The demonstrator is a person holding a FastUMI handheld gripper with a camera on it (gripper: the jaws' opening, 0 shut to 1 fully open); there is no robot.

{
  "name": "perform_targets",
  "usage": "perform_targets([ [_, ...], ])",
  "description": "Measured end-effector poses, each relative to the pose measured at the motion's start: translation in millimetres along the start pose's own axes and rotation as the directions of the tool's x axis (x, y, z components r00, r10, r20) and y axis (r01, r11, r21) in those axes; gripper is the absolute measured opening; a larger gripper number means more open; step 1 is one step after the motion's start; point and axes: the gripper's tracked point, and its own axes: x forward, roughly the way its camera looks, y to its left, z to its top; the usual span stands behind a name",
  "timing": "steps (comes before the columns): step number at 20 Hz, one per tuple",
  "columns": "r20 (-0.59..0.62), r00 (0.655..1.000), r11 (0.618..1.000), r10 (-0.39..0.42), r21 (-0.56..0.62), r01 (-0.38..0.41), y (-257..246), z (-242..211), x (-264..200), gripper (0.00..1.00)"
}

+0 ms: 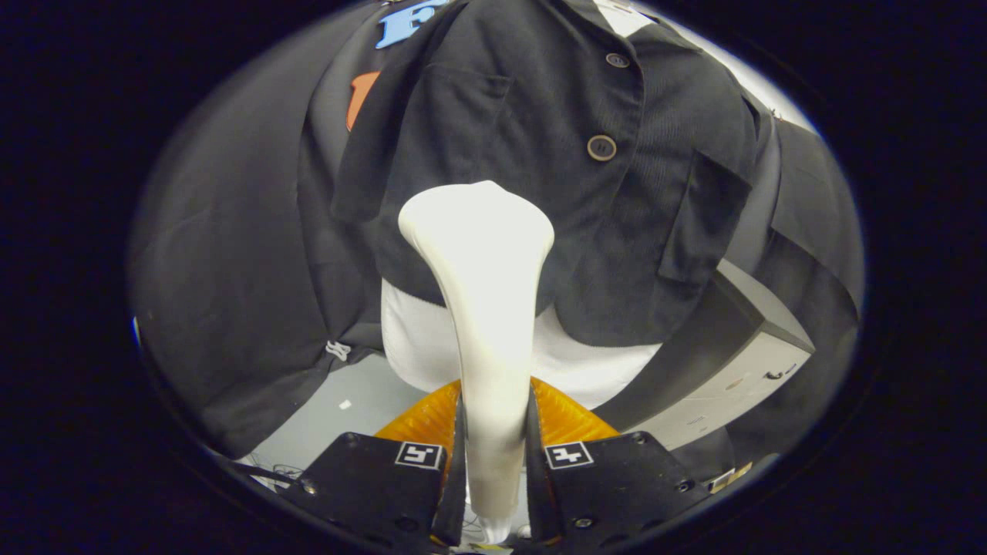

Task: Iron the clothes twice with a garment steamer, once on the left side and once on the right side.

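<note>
Steamer [486, 308], white and flaring to a wide head, is standing up between our jaws [493, 455], which are closing on its handle from both sides and gripping it. We are seeing its head lying against the lower front of a dark buttoned jacket [555, 177], just below a round button [601, 147]. A white garment [586, 370] is showing under the jacket's hem. Dark cloth [231, 293] is draping the booth around it, pale floor [362, 401] is lying beneath, and a grey cabinet [740, 378] is standing beside the clothes.
</note>
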Motion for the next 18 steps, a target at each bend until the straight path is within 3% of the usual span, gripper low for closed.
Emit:
perform_targets([
  [9, -0.043, 0.998, 0.999, 0.045, 0.002, -0.045, 1, -35, 13, 0.35],
  [18, 0.0, 0.995, 0.994, 0.102, 0.048, -0.102, -30, -21, -36, 0.35],
])
